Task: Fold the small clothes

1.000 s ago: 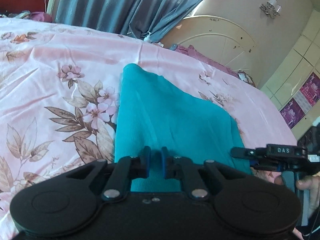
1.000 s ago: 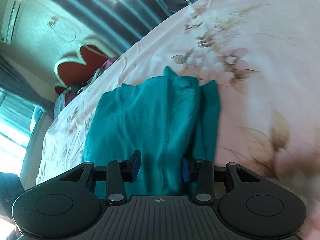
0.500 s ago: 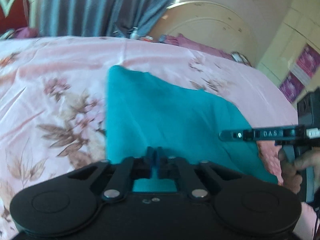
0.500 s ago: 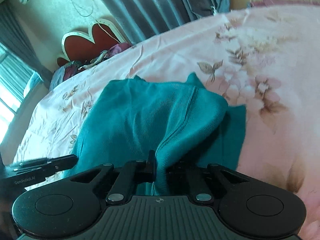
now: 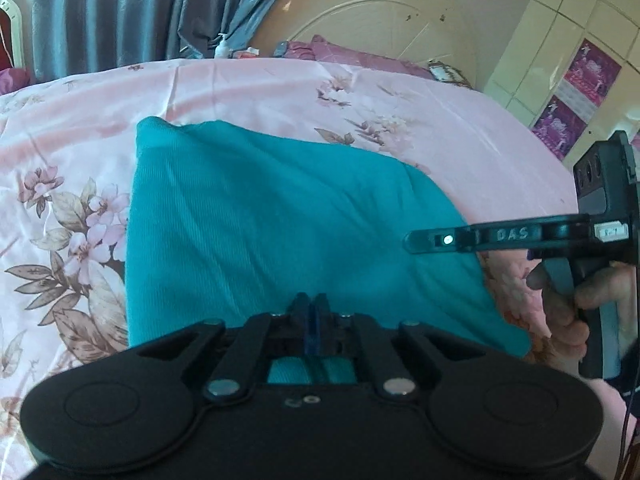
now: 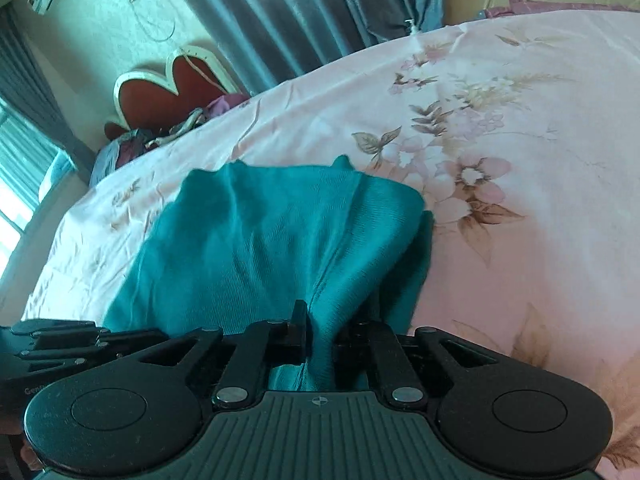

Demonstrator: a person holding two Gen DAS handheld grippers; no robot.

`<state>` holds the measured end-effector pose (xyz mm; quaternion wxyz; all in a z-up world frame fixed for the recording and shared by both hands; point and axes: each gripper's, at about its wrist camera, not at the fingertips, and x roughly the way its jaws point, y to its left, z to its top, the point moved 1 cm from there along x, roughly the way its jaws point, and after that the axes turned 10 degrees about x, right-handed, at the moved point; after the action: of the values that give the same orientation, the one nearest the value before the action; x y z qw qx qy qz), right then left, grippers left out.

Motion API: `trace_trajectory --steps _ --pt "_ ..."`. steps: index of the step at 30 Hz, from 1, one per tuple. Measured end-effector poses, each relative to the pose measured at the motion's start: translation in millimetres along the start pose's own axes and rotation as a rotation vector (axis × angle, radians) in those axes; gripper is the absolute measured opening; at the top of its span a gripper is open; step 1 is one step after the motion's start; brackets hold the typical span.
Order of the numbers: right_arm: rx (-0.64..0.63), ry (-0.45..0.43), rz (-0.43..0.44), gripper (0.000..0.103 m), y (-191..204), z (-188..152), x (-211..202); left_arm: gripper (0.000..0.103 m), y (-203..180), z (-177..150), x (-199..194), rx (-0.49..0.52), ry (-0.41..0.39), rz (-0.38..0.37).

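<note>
So the teal garment (image 5: pixel 280 216) was lying on the bed, spread over the pink floral bedsheet (image 5: pixel 420 120) roughly in the middle, with its far corner pointing toward the cream headboard (image 5: pixel 380 20). The left hand-held gripper (image 5: pixel 311 312) had its jaws pinched together on the near edge of the garment, blue pads touching, with a strip of teal fabric visible just behind them. The right hand-held gripper (image 6: pixel 322 320) was clamped down on a bunched-up fold at the garment's other near corner, and the cloth rose into a loose ridge from that pinch. From the left wrist view you could also see the right one from the side, held by the person's hand (image 5: pixel 580 312), just off the garment's edge. Grey-blue curtains (image 5: pixel 140 8) hung behind the bed, and a red heart-shaped cushion (image 6: pixel 172 88) sat past the far end of the garment.
</note>
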<state>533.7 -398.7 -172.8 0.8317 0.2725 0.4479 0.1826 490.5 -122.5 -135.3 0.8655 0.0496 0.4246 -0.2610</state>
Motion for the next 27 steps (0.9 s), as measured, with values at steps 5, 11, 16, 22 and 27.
trace_trajectory --steps 5,11,16,22,27 --pt "0.044 -0.021 0.035 0.029 -3.7 -0.9 -20.6 0.011 6.7 -8.3 -10.7 -0.031 -0.031 -0.016" --pt "0.038 0.031 -0.033 0.009 -12.8 -12.9 -9.8 0.01 14.8 -25.1 -10.8 -0.091 -0.039 -0.043" --pt "0.063 -0.005 -0.019 0.04 -4.6 -19.8 -42.5 0.021 23.5 -35.4 -42.2 -0.119 -0.105 -0.045" --pt "0.164 0.016 0.066 0.06 -3.4 -57.7 -74.2 0.021 42.5 -52.1 -70.0 -0.176 -0.164 -0.013" --pt "0.234 0.052 0.047 0.051 -3.5 -69.1 -48.3 0.018 45.9 -65.8 -53.2 -0.148 -0.072 0.01"
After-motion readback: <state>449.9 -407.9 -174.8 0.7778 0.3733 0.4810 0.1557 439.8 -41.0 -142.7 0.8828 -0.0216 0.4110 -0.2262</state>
